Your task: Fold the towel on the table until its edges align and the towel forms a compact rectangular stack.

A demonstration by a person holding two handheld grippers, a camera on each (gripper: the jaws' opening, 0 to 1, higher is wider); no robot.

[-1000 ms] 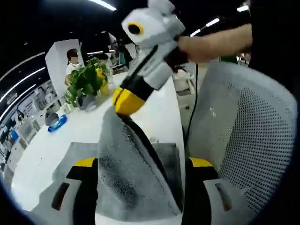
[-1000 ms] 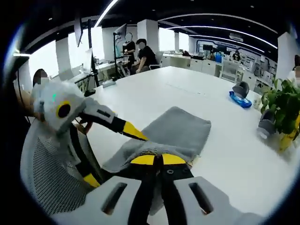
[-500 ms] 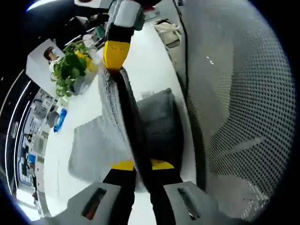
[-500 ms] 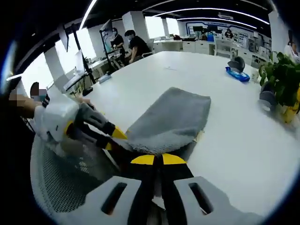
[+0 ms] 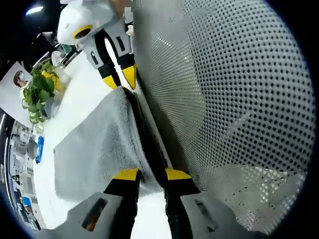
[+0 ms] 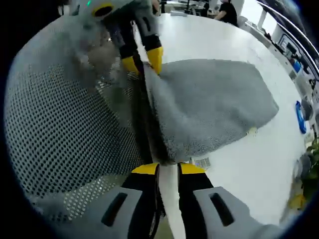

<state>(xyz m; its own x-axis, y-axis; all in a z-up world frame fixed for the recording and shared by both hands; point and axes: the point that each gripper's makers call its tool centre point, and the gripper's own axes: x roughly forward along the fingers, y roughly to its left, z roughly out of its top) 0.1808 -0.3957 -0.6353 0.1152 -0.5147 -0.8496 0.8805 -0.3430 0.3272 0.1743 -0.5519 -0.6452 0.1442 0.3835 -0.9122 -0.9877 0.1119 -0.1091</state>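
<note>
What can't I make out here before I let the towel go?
- Towel near edge: in the left gripper view it drops behind the table rim.
- Left gripper grip: fingers close together, cloth between them unclear.
- Right gripper: the same.
- Towel label: too small to read.

One grey towel is counted, one white table, one mesh chair back, one potted plant, one blue object, and two grippers: left, right.
</note>
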